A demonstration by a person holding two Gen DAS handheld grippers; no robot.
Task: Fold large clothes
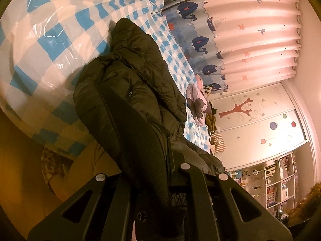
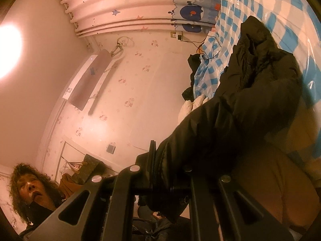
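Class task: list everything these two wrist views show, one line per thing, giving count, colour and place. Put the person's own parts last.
jacket: one, black puffer, lying on the bed, both ends gripped.
bed cover: one, blue-and-white check under clear plastic.
curtain: one, pink with stars, blue whale border, behind bed.
wardrobe: one, white with tree motif, beyond bed.
bookshelf: one, white, lower right.
air conditioner: one, white, on wall.
clothes pile: one, mixed colours, far bed edge.
left gripper: black, shut on jacket.
right gripper: black, shut on jacket.
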